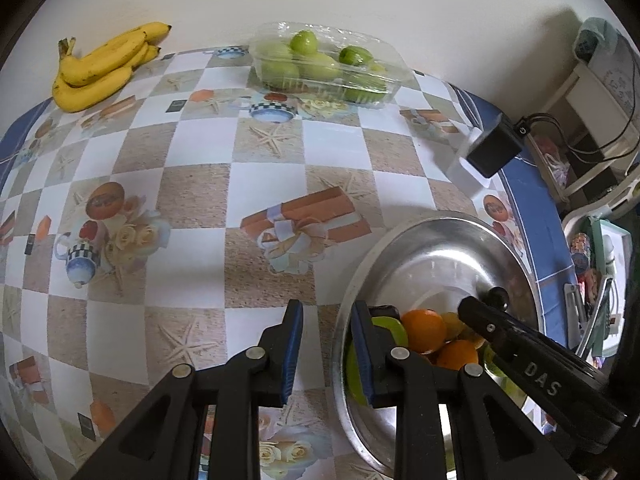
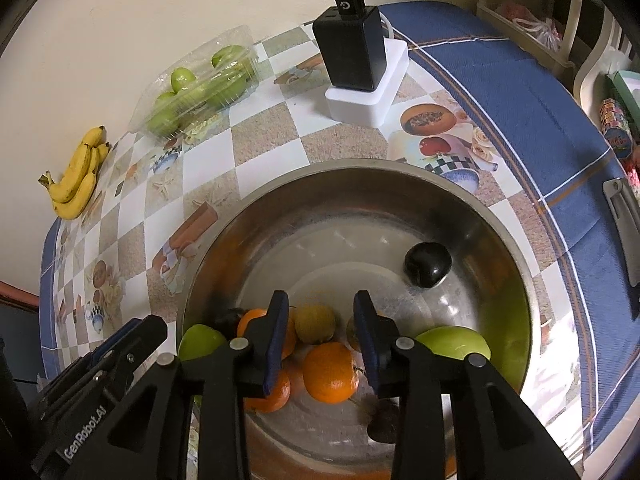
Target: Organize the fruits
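Note:
A steel bowl holds oranges, green apples, a yellowish fruit and a dark plum. My right gripper is open and empty, hovering over the oranges inside the bowl. My left gripper is open and empty, straddling the bowl's left rim, one finger inside by a green apple. Bananas lie at the far left by the wall. A clear plastic box of green fruit stands at the back.
A black charger on a white block stands behind the bowl. The table has a checked patterned cloth with a blue border. Shelves and clutter are off the table's right edge. The wall is close behind.

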